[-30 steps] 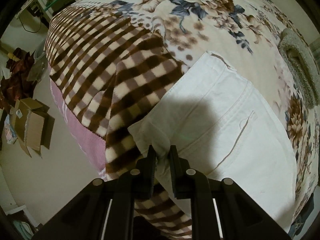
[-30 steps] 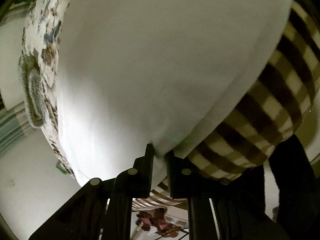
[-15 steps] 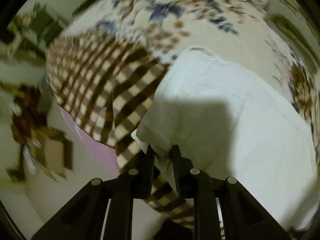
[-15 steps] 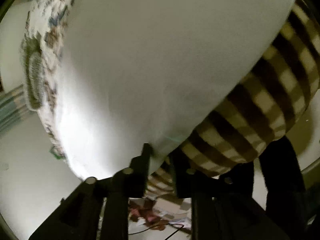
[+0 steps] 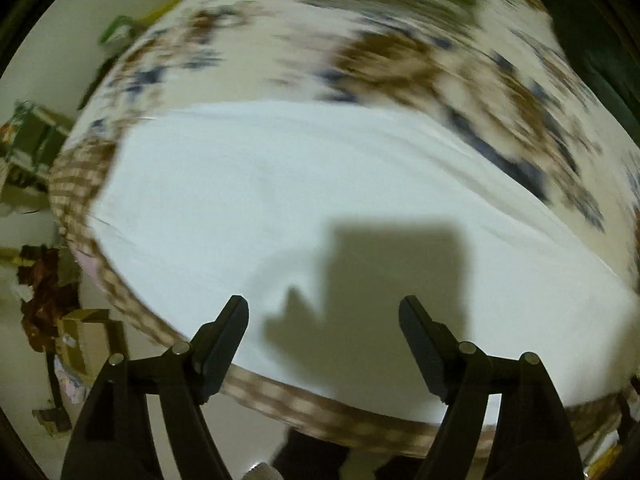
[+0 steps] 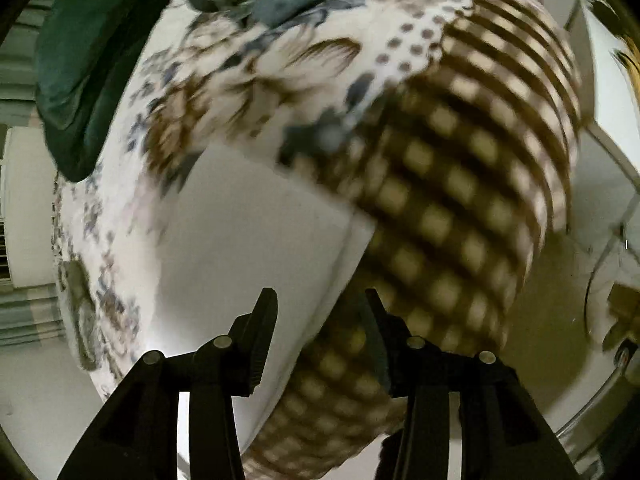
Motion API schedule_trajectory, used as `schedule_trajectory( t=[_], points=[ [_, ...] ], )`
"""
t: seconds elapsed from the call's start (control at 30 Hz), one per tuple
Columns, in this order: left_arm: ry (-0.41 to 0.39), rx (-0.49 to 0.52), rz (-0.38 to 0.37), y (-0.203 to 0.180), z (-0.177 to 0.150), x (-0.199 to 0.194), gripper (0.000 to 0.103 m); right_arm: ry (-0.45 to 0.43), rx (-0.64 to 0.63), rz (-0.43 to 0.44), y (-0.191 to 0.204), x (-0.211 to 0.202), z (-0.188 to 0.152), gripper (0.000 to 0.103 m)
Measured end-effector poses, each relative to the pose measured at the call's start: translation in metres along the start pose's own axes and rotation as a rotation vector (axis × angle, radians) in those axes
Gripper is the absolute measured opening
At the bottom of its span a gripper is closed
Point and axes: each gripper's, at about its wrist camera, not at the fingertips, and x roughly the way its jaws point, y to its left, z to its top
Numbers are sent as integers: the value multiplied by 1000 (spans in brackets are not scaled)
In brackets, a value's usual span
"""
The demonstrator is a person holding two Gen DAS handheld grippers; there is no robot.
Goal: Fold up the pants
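Note:
The white pants [image 5: 304, 200] lie flat on the bed, spread across the left wrist view near the bed's front edge. They also show in the right wrist view [image 6: 248, 240], with one straight edge against the checked blanket. My left gripper [image 5: 323, 312] is open and empty just above the pants' near edge, its shadow on the cloth. My right gripper [image 6: 320, 300] is open and empty over the pants' corner, where white cloth meets the checks. Both views are motion-blurred.
A floral bedspread [image 5: 400, 60] covers the bed, with a brown checked blanket [image 6: 460, 200] at its end. A dark green cushion [image 6: 88, 72] lies at the far side. Cardboard boxes [image 5: 88, 344] and clutter sit on the floor to the left of the bed.
Both grippers were shut on the pants' edge and have opened and let go. The pants now lie flat, and both cameras have swung and pulled back.

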Motion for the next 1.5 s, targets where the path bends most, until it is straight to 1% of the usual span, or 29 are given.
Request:
schedule_trajectory(
  t=[0.03,0.13,0.23,0.33,0.43,0.5,0.53,0.57,0.6,0.63,0.67,0.7,0.73,0.77,0.8,0.83,0.87,0.9,0.97,1.03,1.1,1.2,1.23,1.27,1.3,1.37,1.43,1.47,1.5],
  points=[
    [6,17,3,-19,-5,-1,77,26,1,12,-3,6,10,46],
    [34,70,-2,-76,-21,1,76,43,13,63,-16,14,31,46],
    [49,140,-2,-127,-35,4,77,12,10,94,-25,15,35,19],
    [67,193,-3,-165,-45,6,77,10,-32,80,-23,7,33,16],
    [77,239,-9,-192,-53,10,77,29,-47,77,-23,2,32,16],
    [89,253,-6,-202,-56,16,77,64,-56,81,-26,4,34,18],
    [96,252,-8,-204,-55,20,77,84,-63,88,-28,5,36,22],
    [100,245,-10,-207,-56,25,77,111,-64,108,-30,7,39,33],
    [104,231,-22,-206,-56,30,77,129,-63,125,-33,8,39,39],
    [109,213,-45,-204,-55,35,77,147,-60,180,-38,9,39,47],
    [109,199,-60,-200,-53,40,80,167,-65,210,-41,12,38,52],
    [108,191,-70,-198,-52,44,81,187,-76,221,-43,17,36,53],
    [105,178,-89,-194,-50,48,85,202,-86,263,-44,24,35,54],
    [100,169,-106,-192,-48,50,92,217,-95,284,-44,31,34,56],
    [95,164,-121,-191,-48,52,94,228,-94,312,-45,38,33,56],
    [90,160,-139,-189,-46,56,100,234,-82,376,-46,45,33,58],
    [87,160,-149,-188,-45,58,103,218,-64,429,-47,49,34,58],
    [84,164,-149,-189,-44,60,103,198,-50,474,-48,50,34,58],
    [71,182,-141,-189,-46,64,103,156,-38,616,-46,52,33,56],
    [35,186,-141,-188,-49,63,103,154,-55,674,-36,58,31,53],
    [22,178,-140,-187,-51,63,103,169,-70,679,-23,70,29,53],
    [40,188,-140,-187,-49,62,103,156,-77,625,-7,89,27,54],
    [53,188,-143,-187,-48,62,103,146,-79,610,-4,90,27,51],
    [60,191,-143,-188,-48,62,103,124,-81,593,-2,89,28,24],
    [64,195,-141,-195,-49,59,103,115,-81,583,0,89,29,12],
    [63,210,-129,-196,-45,55,103,93,-78,555,1,84,27,11],
    [49,232,-114,-198,-44,49,103,61,-110,519,8,70,22,11],
    [33,249,-85,-199,-44,45,103,41,-138,502,14,61,18,11],
    [21,252,-71,-198,-43,41,103,31,-151,501,20,49,14,11]
  ],
)
